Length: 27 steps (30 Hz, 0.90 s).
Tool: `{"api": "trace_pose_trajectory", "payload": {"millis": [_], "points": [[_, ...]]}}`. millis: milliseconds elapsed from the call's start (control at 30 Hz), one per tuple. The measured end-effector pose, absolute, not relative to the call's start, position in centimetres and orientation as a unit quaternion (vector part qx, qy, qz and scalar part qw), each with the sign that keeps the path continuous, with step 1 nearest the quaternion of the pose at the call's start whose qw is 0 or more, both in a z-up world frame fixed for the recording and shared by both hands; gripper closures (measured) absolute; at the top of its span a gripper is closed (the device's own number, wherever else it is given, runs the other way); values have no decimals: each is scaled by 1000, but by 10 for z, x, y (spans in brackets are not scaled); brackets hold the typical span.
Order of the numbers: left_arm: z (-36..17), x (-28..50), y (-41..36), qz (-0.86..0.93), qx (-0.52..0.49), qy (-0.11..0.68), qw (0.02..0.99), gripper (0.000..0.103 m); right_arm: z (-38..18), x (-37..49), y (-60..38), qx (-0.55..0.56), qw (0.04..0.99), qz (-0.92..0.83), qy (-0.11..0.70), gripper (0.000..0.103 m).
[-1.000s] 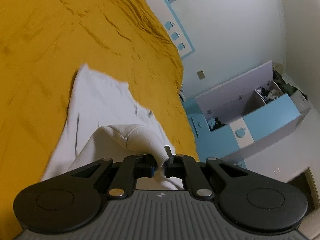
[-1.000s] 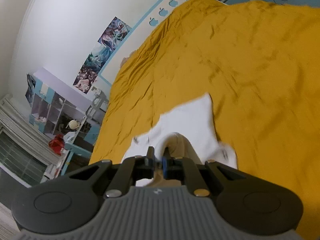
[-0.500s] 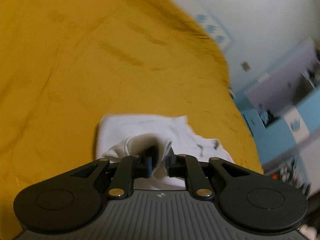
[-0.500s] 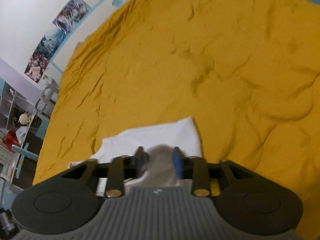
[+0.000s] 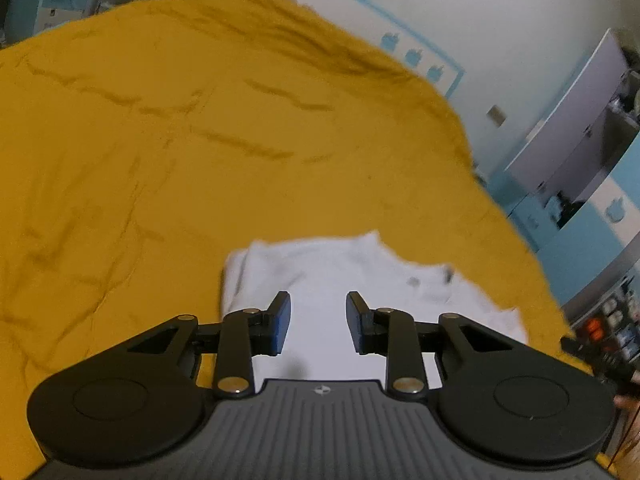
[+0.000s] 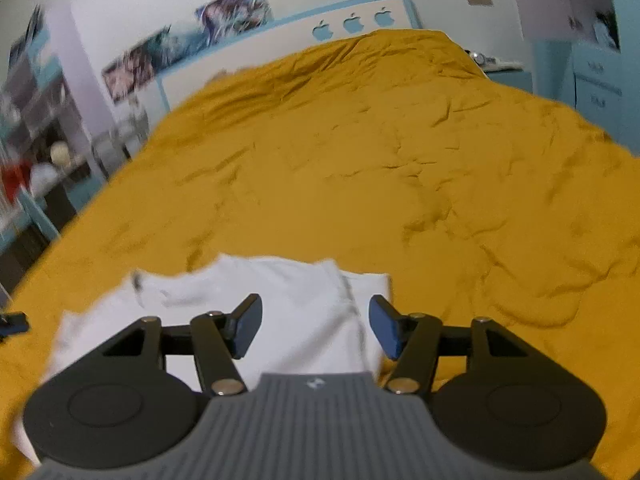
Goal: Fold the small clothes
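White cloth, a small folded garment [image 5: 320, 276], is lying on the mustard-yellow bedcover [image 5: 200, 152] in the lower middle of both frames. The left gripper [image 5: 318, 320] is hanging just over it with its jaws standing wide and nothing between them. The right gripper [image 6: 314, 326] is also spreading wide above the garment [image 6: 280, 300], gripping nothing. A headboard with blue apple shapes [image 6: 352, 22] is showing at the top.
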<state>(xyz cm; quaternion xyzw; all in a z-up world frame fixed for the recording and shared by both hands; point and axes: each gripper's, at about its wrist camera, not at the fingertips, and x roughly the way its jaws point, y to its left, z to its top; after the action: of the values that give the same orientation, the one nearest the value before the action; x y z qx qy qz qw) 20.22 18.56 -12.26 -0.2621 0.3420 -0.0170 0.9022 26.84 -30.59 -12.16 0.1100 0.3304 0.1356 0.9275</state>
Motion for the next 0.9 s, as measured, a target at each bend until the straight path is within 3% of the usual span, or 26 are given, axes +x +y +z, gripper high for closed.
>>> {"api": "trace_pose_trajectory", "payload": {"millis": [233, 600, 633, 700, 733, 833, 900], "points": [[-146, 224, 197, 17, -257, 363, 896, 69, -142, 308, -289, 69, 935, 145, 316, 47], [-159, 269, 187, 2, -189, 375, 908, 69, -179, 349, -258, 53, 910, 192, 364, 48], [-160, 271, 184, -7, -186, 378, 907, 70, -182, 348, -257, 48, 911, 190, 362, 51], [-163, 277, 179, -20, -176, 387, 905, 92, -184, 350, -256, 42, 912, 183, 364, 70], [-164, 279, 176, -21, -168, 394, 903, 98, -186, 351, -257, 46, 912, 181, 365, 87], [-161, 278, 173, 4, -157, 388, 908, 102, -185, 350, -260, 62, 914, 184, 356, 89], [-154, 271, 175, 34, -156, 366, 917, 96, -184, 349, -261, 66, 913, 185, 357, 89]]}}
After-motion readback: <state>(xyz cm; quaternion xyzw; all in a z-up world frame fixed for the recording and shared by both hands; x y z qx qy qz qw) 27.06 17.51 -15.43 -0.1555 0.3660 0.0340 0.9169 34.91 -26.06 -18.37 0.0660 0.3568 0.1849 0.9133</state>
